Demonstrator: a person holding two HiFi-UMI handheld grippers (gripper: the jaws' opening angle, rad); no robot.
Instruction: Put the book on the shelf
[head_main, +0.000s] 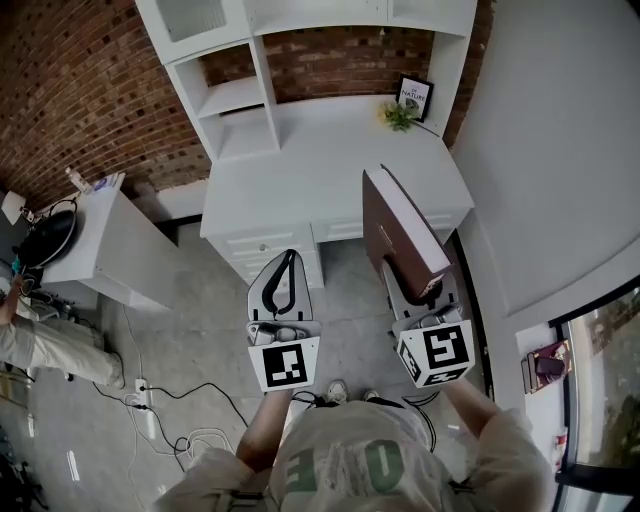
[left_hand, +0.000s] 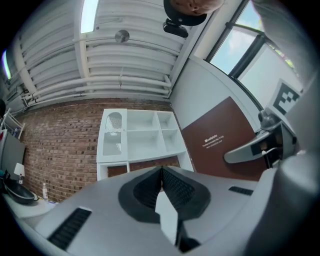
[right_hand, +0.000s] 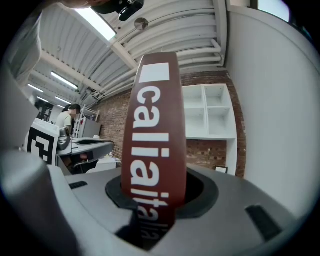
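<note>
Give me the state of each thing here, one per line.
Brown hardcover book: clamped in the right tool, not yet shelved.
Right tool: shut on the book.
Left tool: shut, empty.
White shelf unit: open cubbies, no book in them.
Black-framed picture: standing on the white desk.

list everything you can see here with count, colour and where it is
book: one, brown cover, upright in the right claw, in front of the desk
desk: one, white, against the brick wall
shelf unit: one, white, standing on the desk
plant: one, yellow-green, back right of the desk
framed picture: one, black frame, beside the plant
side table: one, white, left of the desk
brick wall: one, red-brown, behind the desk
another person: one, light clothing, left edge
left claw: one, grey, shut, nothing in it
right claw: one, grey, shut on the book
</note>
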